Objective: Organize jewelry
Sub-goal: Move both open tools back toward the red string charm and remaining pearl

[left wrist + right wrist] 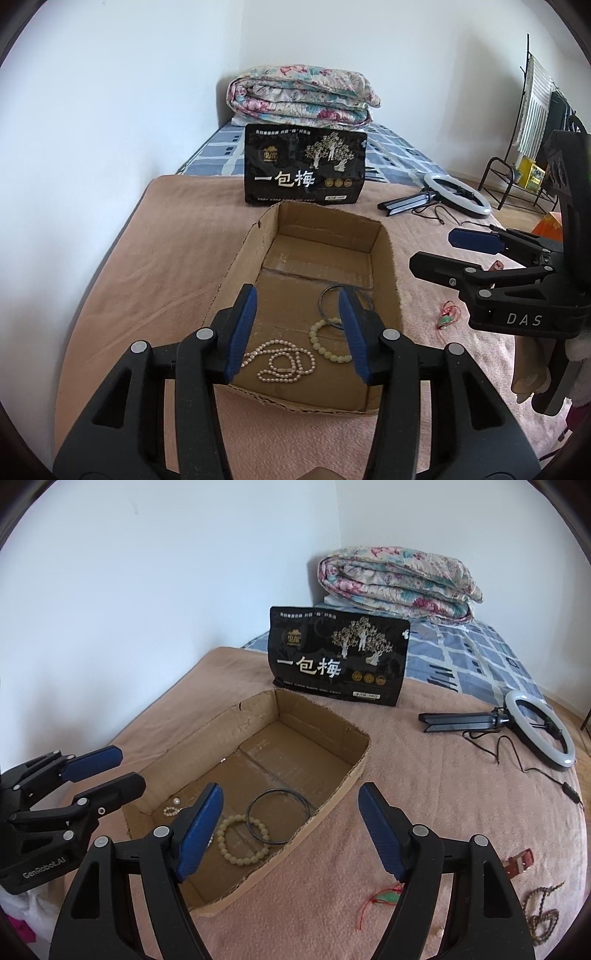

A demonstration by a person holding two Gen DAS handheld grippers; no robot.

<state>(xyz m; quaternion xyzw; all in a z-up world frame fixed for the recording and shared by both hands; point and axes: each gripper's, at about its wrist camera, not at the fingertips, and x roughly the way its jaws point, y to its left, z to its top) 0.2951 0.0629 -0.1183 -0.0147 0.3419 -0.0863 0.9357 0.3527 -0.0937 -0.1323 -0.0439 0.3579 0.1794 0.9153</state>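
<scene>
Both grippers, left gripper (298, 332) and right gripper (291, 830), hang with fingers apart and empty; the red-corded pendant (386, 895) on the bed looks light, limp, probably best pinched at the green charm.

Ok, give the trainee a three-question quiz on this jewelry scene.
1. True or false: the pearl necklace lies inside the cardboard box.
2. What hangs between the left gripper pads? A) dark bangle B) nothing C) bead bracelet
3. Name one piece still out on the pink blanket.

Key: 1 true. 2 B. 3 the red-and-green cord charm.
</scene>
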